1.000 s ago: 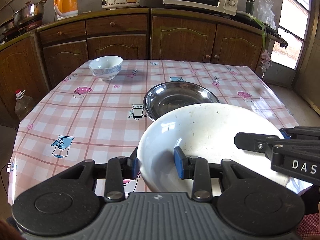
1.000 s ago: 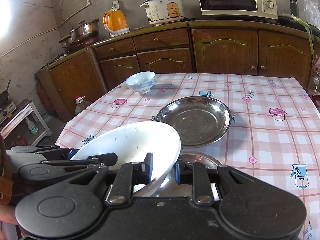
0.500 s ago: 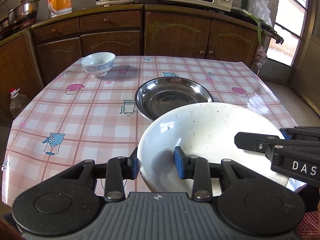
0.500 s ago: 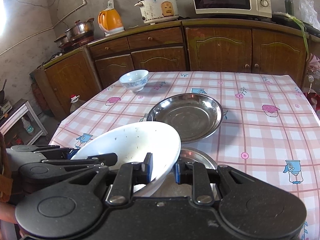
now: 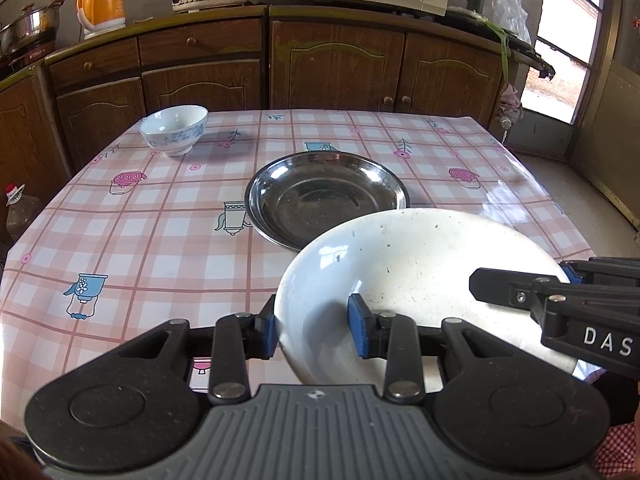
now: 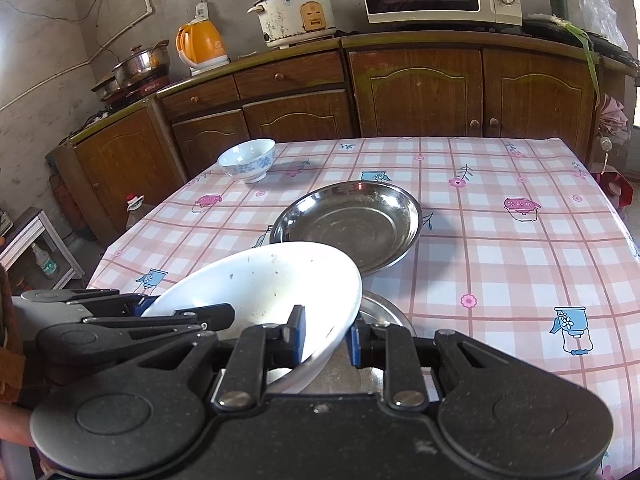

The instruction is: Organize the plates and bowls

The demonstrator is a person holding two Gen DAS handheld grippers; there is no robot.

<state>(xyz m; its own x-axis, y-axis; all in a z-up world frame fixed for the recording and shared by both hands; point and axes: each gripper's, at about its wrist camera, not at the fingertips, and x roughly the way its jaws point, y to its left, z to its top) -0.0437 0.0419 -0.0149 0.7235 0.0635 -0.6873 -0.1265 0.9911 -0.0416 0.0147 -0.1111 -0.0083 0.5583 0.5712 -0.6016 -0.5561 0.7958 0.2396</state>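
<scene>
Left wrist view: my left gripper is clamped on the near-left rim of the large white ceramic bowl, one blue pad outside, one inside. The bowl sits right at the gripper mouth and is tilted, raised over the near right of the pink checked tablecloth. The right gripper comes in from the right and grips the opposite rim; I judge two grips are used because the bowl is wide and heavy. Beyond it, mid-table, lies the round stainless steel plate, likely the stacking spot. The small white-and-blue porcelain bowl stands far left, well apart.

Right wrist view: my right gripper is closed on the white bowl rim, wall pinched between the pads. The left gripper holds the far-left edge. Under the bowl, near me, a second steel dish peeks out. Steel plate just beyond, small bowl far left.
</scene>
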